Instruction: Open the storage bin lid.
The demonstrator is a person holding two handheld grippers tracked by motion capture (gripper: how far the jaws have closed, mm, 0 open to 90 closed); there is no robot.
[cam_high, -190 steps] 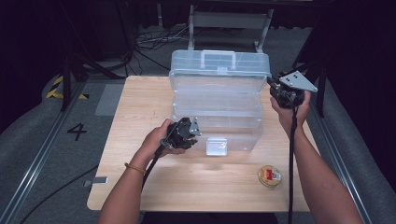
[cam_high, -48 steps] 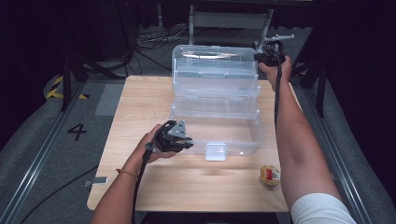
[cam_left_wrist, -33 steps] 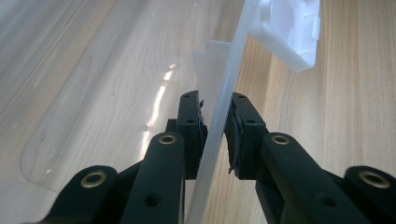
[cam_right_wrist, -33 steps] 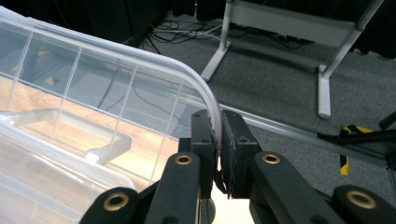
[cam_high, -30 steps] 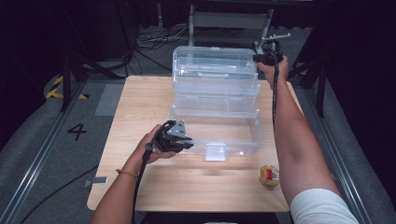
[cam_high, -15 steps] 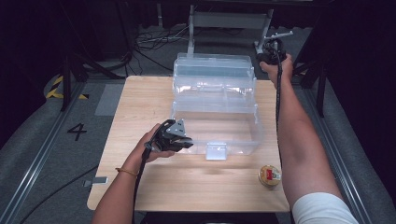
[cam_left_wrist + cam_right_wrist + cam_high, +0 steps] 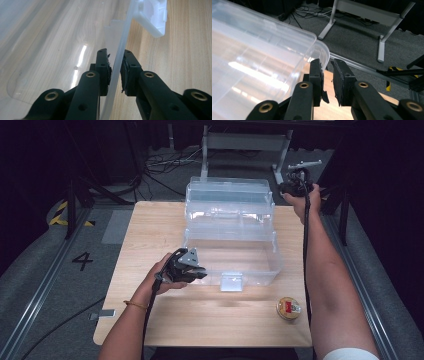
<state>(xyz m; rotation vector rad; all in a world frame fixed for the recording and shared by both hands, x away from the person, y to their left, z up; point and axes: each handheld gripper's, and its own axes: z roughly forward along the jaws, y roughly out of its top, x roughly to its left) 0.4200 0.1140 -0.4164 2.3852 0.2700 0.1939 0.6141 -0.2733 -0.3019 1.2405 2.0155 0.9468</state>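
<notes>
A clear plastic storage box [image 7: 231, 237] sits in the middle of a light wooden table [image 7: 150, 225], its lid [image 7: 229, 195] raised upright along the far edge. In the high view the person's left hand [image 7: 162, 280] holds the left gripper [image 7: 192, 272] at the box's near left corner. The left gripper view looks along its two black jaws, which are closed in on the thin front wall [image 7: 120, 62] of the box, one jaw inside the box and one outside, pinching the plastic between their pads; the white latch [image 7: 151, 15] of the box juts out farther along that wall, and the wood grain of the table shows through the box floor.

At the far right corner of the table the right hand [image 7: 305, 202] holds the right gripper [image 7: 292, 185] just beside the right end of the raised lid. In the right gripper view its jaws stand slightly apart with nothing between them, the rounded corner of the lid [image 7: 322, 50] just to the left of the jaw tips; whether the left jaw touches the plastic cannot be told. Beyond lie grey carpet, cables and the legs of a metal stand [image 7: 382, 37].

A small round tin [image 7: 288, 307] with a red and gold top rests on the table near its front right corner, well apart from the box
</notes>
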